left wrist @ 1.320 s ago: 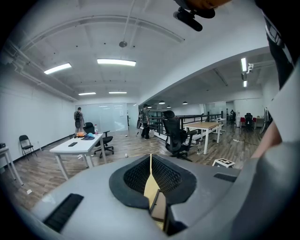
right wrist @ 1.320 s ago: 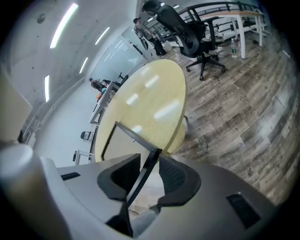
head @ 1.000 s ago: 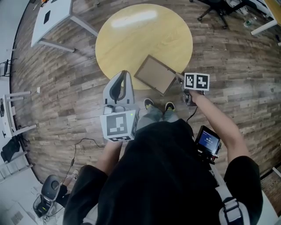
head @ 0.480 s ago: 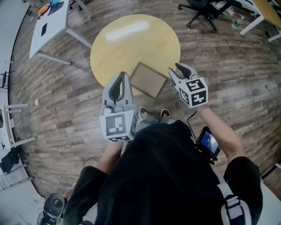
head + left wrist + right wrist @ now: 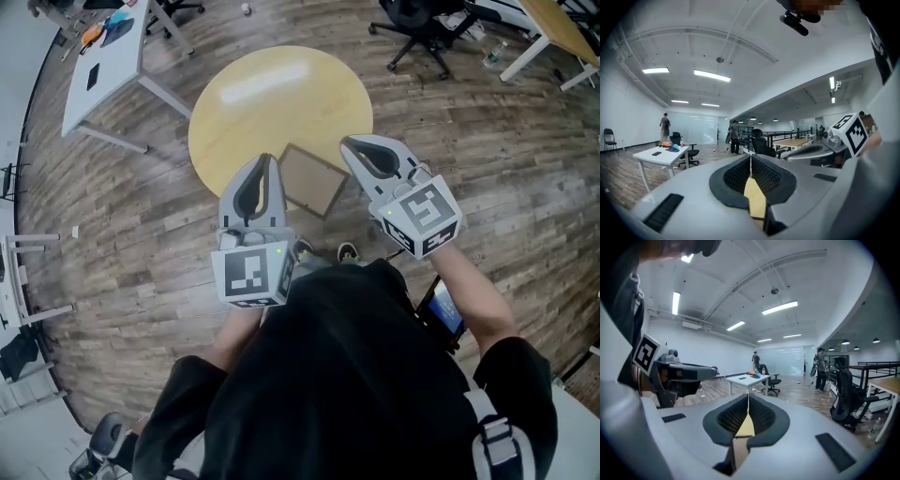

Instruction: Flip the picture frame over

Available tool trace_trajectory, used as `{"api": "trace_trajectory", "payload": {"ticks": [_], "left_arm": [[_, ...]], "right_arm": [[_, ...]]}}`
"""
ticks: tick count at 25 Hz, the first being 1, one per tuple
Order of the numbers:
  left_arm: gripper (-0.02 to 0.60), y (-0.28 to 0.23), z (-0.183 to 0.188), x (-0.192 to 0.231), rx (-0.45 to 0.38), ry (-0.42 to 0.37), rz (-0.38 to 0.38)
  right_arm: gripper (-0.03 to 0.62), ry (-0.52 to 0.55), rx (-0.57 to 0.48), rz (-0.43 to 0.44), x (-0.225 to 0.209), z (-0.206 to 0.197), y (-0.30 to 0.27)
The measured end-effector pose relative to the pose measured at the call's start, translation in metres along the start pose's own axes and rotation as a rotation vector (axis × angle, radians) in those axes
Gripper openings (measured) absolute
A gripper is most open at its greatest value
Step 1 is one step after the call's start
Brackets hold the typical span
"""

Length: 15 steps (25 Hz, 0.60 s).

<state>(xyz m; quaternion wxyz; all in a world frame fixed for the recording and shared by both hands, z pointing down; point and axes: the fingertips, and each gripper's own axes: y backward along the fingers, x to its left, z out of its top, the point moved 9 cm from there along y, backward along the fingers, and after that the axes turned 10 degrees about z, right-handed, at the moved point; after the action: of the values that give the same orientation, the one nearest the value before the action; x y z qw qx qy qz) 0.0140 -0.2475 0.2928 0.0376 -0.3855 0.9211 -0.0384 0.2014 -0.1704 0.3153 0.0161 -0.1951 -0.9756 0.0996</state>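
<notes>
The picture frame (image 5: 314, 178) lies flat at the near edge of the round yellow table (image 5: 272, 94), its brown face up. Both grippers are held up in front of me, above the frame and clear of it, pointing out level over the room. My left gripper (image 5: 265, 159) hovers over the frame's left corner, its jaws shut and empty (image 5: 750, 159). My right gripper (image 5: 351, 143) is over the frame's right side. Its jaws have just been closing and meet with nothing between them (image 5: 748, 397).
A white desk (image 5: 103, 47) stands at the far left, and an office chair (image 5: 422, 23) and another table (image 5: 562, 23) at the far right. Wood floor surrounds the round table. My shoes (image 5: 347, 251) are just below its near edge. People stand far across the room.
My right gripper has risen from the frame's right corner, rolled upright and shut. The left gripper has lifted a little. The frame stays flat on the table.
</notes>
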Motion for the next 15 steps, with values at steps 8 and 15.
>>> {"api": "trace_trajectory", "payload": {"ticks": [8,15], "left_arm": [[0.029,-0.001,0.008,-0.007,-0.002,0.016,-0.036],[0.029,-0.002,0.012,0.000,0.024,0.038,-0.028]], "right_arm": [[0.018,0.068,-0.032,0.046,0.011,0.023,0.010],[0.018,0.071,-0.046,0.042,0.012,0.028,0.003]]}}
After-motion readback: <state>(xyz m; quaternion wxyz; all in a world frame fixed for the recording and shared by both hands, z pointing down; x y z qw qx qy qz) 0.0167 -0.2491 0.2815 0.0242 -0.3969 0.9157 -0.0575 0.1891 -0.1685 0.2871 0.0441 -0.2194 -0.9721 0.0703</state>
